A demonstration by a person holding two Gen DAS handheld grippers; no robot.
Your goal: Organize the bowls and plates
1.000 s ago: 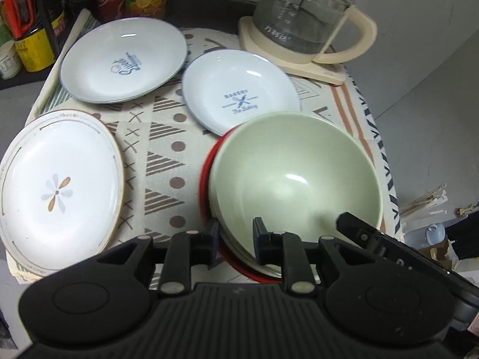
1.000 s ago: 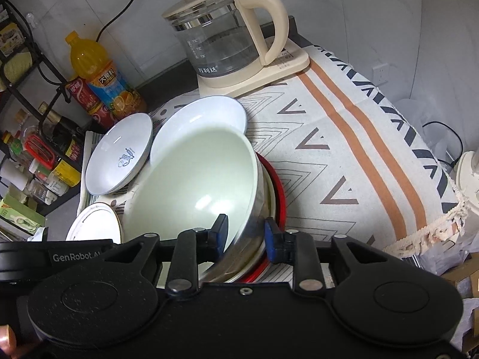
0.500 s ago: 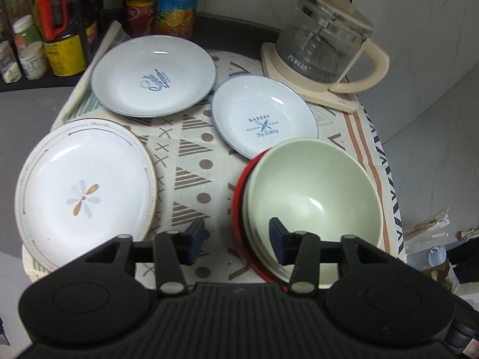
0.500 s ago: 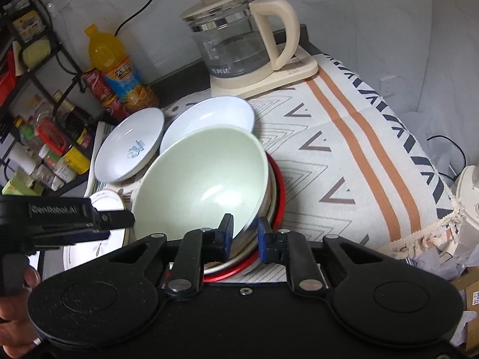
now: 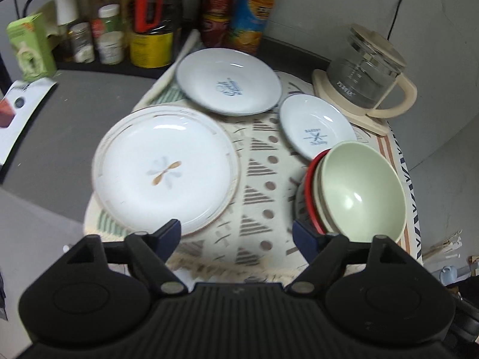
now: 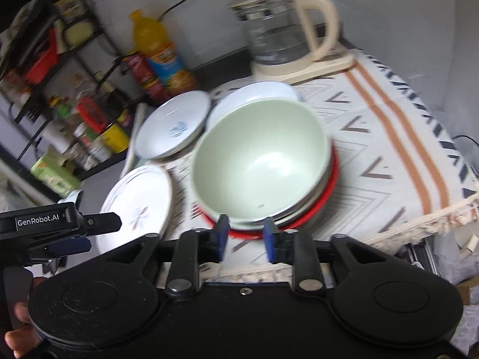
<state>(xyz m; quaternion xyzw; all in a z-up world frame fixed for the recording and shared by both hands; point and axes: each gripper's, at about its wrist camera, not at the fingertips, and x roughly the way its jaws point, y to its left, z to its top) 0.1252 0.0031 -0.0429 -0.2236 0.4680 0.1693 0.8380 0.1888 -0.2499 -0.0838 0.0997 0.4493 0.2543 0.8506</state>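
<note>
Writing: small plate (image 5: 318,128) reads "BAKERY"; left gripper (image 6: 89,233) reads "GenRobot.AI".
Left jaws: opening wide, empty.
Right gripper (image 6: 245,233): jaws opening, narrow, empty, near green bowl (image 6: 260,161).

A pale green bowl (image 6: 260,161) tops a stack on a red plate (image 6: 326,197) on the patterned cloth (image 6: 389,149). The right gripper (image 6: 245,236) hangs just before the stack's near rim, jaws opening and empty. A glass kettle (image 6: 281,33) stands behind.

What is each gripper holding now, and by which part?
Nothing. The left gripper is opening over bare cloth; the right gripper is opening just short of the bowl stack.
</note>
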